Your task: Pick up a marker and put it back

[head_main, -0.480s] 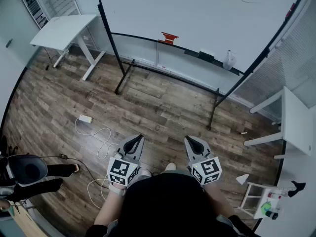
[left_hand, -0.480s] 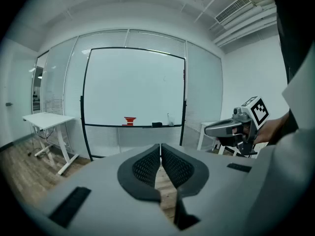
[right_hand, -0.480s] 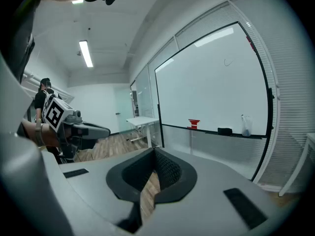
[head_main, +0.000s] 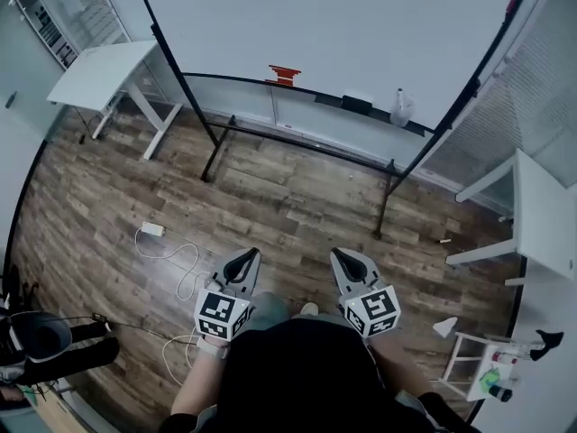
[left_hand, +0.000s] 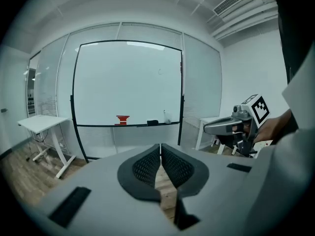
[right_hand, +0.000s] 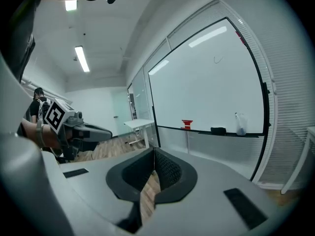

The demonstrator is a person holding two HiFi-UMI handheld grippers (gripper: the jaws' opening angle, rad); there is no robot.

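Head view, grippers: two are hanging side by side over the wood floor, left gripper (head_main: 250, 253) and right gripper (head_main: 339, 253), just in front of the person's body.
Left gripper jaws: the pads are pressing together at the tips, holding nothing.
Right gripper jaws: these are meeting the same way, gripping nothing.
Cable: one white cable (head_main: 185, 264) is lying looped on the floor, near left.
Tables: two white ones are standing, left table (head_main: 99, 70) far left, right table (head_main: 541, 215) at the right.
Whiteboard: one whiteboard (head_main: 315, 16) is standing at the far side on a black frame.
Ledge (head_main: 225, 78): three things are sitting on it, left to right a red item (head_main: 284, 74), a black eraser (head_main: 356, 104) and a clear bottle (head_main: 401, 108).
Task's marker: it is showing too small to pick out. The red item is bright red, wider at its top, far centre, well apart from both grippers.
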